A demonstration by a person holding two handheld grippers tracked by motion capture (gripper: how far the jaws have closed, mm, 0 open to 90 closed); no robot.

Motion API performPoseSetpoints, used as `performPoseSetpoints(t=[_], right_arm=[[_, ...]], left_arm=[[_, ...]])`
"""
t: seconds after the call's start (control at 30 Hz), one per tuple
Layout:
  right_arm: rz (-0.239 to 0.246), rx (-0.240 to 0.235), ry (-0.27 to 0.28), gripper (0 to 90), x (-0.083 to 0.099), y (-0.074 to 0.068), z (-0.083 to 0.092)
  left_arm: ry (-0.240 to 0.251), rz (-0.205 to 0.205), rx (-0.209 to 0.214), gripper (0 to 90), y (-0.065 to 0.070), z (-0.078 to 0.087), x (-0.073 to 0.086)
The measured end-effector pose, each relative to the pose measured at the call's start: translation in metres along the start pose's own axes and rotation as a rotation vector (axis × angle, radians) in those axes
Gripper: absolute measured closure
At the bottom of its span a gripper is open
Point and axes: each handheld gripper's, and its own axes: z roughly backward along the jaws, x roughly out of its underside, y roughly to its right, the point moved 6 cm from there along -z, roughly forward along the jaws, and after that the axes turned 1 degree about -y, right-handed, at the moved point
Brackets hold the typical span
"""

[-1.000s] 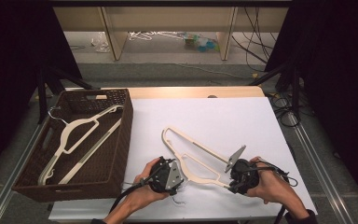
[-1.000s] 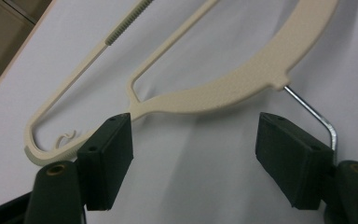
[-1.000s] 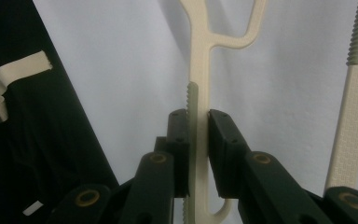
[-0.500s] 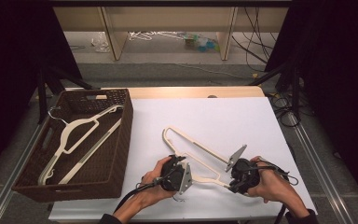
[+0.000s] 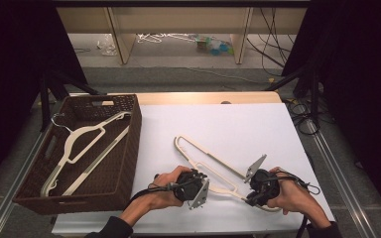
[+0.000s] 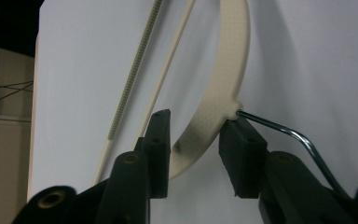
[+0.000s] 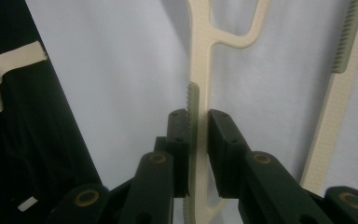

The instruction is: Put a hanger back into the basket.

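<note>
A cream plastic hanger (image 5: 213, 159) lies on the white table, its metal hook (image 6: 298, 137) toward the person. My left gripper (image 5: 202, 187) comes in from the left at the hanger's neck. Its jaws have just been closing, with the curved top bar (image 6: 223, 70) between them, and in the left gripper view (image 6: 198, 135) both pads now meet the bar beside the hook's root. My right gripper (image 5: 250, 192) is shut on the hanger's right arm; in the right gripper view (image 7: 198, 126) its pads pinch the thin ribbed bar (image 7: 199, 56).
A dark wicker basket (image 5: 131, 144) stands at the left of the table and holds another cream hanger (image 5: 79, 144). White table top stretches beyond the held hanger to a wooden strip at the far edge. Cables trail off at the right edge.
The left hand has slid right to the hanger's neck and its jaws have closed in on the top bar. The right hand and the hanger have stayed put.
</note>
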Motion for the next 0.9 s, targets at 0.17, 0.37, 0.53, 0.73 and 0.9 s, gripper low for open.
performPoseSetpoints(t=[0.17,0.37,0.53,0.73,0.9], right_arm=[[-0.006,-0.014,0.014,79.1,0.002,0.002,0.0],[-0.045,-0.005,0.081,69.4,-0.001,0.003,0.007],[-0.046,0.063,0.154,54.4,-0.008,0.001,0.025],[-0.029,0.12,0.244,44.7,-0.016,-0.004,0.042],[-0.027,0.144,0.301,38.7,-0.02,-0.003,0.049]], left_arm=[[-0.041,-0.107,-0.014,72.3,-0.001,0.002,-0.005],[-0.034,-0.147,-0.024,76.6,-0.01,0.007,-0.011],[-0.032,-0.142,-0.042,79.2,-0.02,0.014,-0.018],[-0.008,-0.066,-0.068,82.4,-0.04,0.033,-0.024],[0.021,-0.029,-0.046,84.7,-0.05,0.048,-0.03]])
